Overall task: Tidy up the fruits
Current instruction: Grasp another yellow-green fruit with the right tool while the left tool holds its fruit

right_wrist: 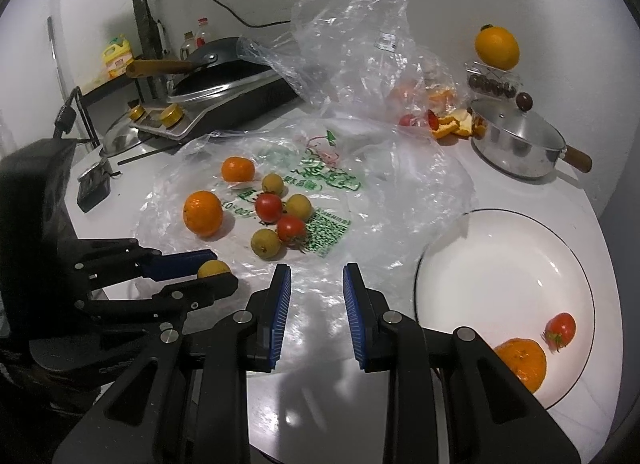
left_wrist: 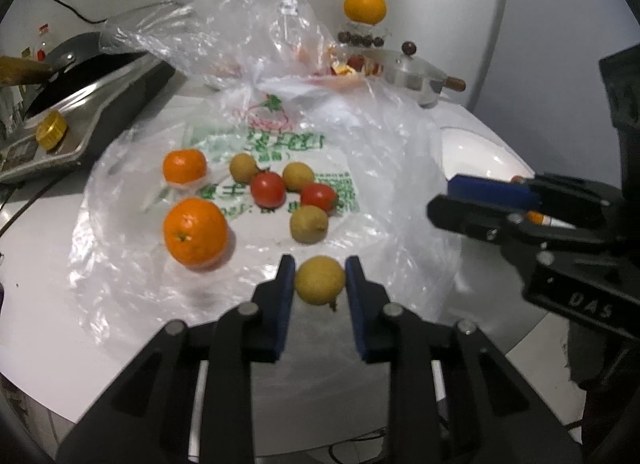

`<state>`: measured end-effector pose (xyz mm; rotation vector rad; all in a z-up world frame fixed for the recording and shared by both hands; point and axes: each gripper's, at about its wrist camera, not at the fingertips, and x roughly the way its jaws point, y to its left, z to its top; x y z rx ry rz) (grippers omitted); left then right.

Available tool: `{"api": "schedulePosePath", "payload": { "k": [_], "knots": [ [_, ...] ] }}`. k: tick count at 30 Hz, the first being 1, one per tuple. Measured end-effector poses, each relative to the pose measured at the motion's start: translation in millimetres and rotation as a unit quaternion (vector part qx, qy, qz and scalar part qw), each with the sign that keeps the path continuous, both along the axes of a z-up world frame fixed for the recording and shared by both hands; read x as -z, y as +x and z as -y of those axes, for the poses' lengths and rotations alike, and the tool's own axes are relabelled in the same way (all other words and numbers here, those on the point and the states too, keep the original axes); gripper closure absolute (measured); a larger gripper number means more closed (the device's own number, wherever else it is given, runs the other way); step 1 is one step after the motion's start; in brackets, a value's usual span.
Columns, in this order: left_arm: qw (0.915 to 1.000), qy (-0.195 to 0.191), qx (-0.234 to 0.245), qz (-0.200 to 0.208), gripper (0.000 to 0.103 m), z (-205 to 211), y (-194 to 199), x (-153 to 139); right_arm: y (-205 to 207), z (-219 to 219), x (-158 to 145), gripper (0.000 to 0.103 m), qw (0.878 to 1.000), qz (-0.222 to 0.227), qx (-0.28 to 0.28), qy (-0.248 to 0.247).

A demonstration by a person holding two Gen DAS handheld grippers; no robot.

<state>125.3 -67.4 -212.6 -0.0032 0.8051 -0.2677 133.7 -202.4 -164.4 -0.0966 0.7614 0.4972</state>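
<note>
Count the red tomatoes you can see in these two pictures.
3 whole: two on the plastic bag, one tomato behind the other tomato, and a third tomato on the white plate. More may hide among the peels behind.

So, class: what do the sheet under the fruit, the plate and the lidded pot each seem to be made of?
Sheet: thin clear plastic, glossy; it crinkles and shows green print.
Plate: probably glazed white ceramic, smooth, with a dark rim line.
Pot: shiny silver metal, likely steel; its handle looks like brown wood.
</note>
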Motion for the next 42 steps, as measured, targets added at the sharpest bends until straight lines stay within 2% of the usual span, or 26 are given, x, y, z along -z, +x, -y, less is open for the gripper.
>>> {"api": "schedulePosePath", "payload": {
  "k": [13, 30, 42],
  "knots": [
    [0.9993, -0.011, -0.014, 0.034, 0.077, -37.9, -3.5, -19.6, 11.5, -35.7, 2.3, 0.074, 1.000, -0.006, -0.020, -0.010],
    [0.9986, -0.032, -0.018, 0.039, 0.077, -72.8, -1.7, -18.2, 37.7, -73.5, 33.7, 0.074, 0.998, -0.045, -0.015, -0.030],
    [0.9981, -0.038, -0.028, 0.038, 0.077, -88.2, -0.5, -16.8, 50.5, -86.5, 41.8, 0.074, 0.998, -0.049, -0.002, -0.047]
  ]
}}
